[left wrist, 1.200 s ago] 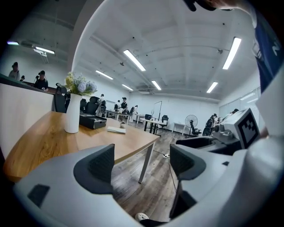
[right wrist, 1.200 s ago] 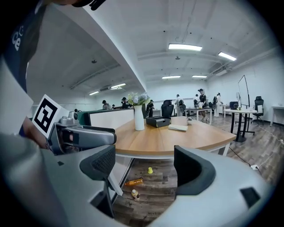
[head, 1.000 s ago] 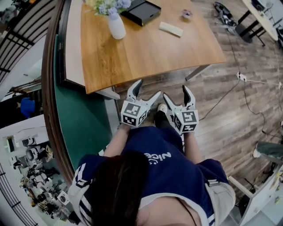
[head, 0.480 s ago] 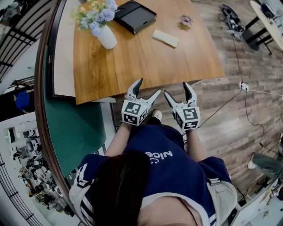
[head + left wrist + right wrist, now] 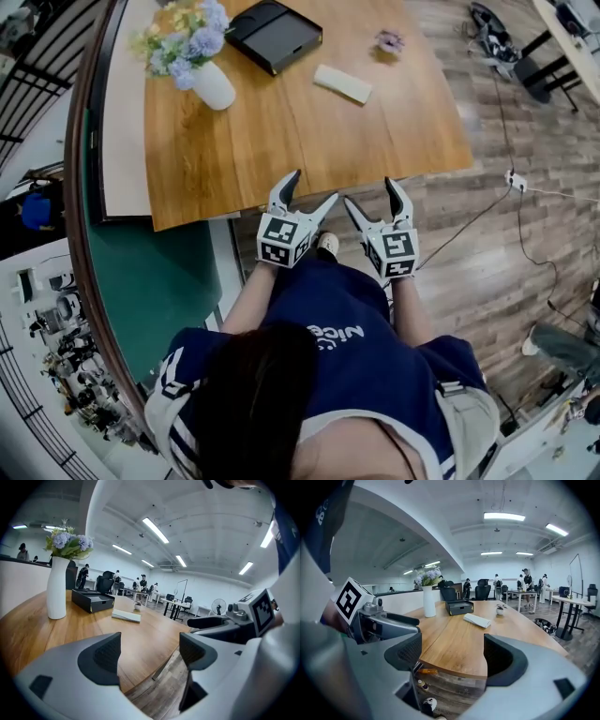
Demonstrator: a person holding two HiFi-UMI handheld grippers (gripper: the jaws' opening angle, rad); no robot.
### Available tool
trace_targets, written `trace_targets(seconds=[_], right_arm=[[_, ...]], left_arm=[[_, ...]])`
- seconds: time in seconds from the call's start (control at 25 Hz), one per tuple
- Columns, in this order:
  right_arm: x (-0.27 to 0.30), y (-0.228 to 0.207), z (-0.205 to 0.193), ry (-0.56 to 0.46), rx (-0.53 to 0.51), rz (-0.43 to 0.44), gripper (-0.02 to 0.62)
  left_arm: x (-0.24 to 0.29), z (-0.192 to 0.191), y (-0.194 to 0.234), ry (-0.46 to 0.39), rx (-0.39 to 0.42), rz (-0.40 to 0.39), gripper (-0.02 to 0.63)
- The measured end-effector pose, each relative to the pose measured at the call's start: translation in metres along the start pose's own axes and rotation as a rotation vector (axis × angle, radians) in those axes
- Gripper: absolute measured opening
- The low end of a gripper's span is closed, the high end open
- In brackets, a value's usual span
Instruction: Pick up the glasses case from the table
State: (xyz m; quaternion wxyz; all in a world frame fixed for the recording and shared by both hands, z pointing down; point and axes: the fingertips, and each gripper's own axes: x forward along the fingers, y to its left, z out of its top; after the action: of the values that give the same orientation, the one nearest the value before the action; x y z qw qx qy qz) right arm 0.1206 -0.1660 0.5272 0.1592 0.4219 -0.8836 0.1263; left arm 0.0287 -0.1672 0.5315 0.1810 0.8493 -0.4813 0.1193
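Observation:
The glasses case [image 5: 342, 84] is a pale flat oblong lying on the wooden table [image 5: 281, 150], toward its far right. It also shows in the left gripper view [image 5: 125, 616] and the right gripper view [image 5: 476, 620]. My left gripper [image 5: 312, 187] is open and empty, its fingertips just over the table's near edge. To its right my right gripper [image 5: 368, 192] is also open and empty at the same edge. Both are well short of the case. In their own views the left gripper [image 5: 150, 653] and right gripper [image 5: 452, 656] frame bare tabletop and floor.
A white vase of flowers [image 5: 211, 84] stands at the table's left. A black open box [image 5: 275, 35] sits at the far side, and a small potted plant [image 5: 388, 41] beyond the case. Cables [image 5: 511, 178] lie on the wooden floor at the right.
The table has come nearer in the head view. Both open grippers, over the floor before, now reach its near edge. Their jaws have not changed.

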Motion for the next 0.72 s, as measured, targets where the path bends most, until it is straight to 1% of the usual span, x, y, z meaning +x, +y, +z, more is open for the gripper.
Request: trace_targets(seconds=[0.28,0.52,0.72], right_arm=[[0.016,-0.023,0.008,0.015,0.008,-0.054,0.403],[0.045,-0.041,0.037,0.008,-0.033,-0.1,0.402],[0.071,-0.058,0.058,0.011,-0.066,-0.134,0.404]], left_arm=[[0.018,0.018,0.021,-0.005,0.011,-0.002,0.373],[0.038,0.041,0.049,-0.016,0.034,-0.014,0.373],[0.054,0.053,0.075,-0.012,0.047,-0.037,0.373]])
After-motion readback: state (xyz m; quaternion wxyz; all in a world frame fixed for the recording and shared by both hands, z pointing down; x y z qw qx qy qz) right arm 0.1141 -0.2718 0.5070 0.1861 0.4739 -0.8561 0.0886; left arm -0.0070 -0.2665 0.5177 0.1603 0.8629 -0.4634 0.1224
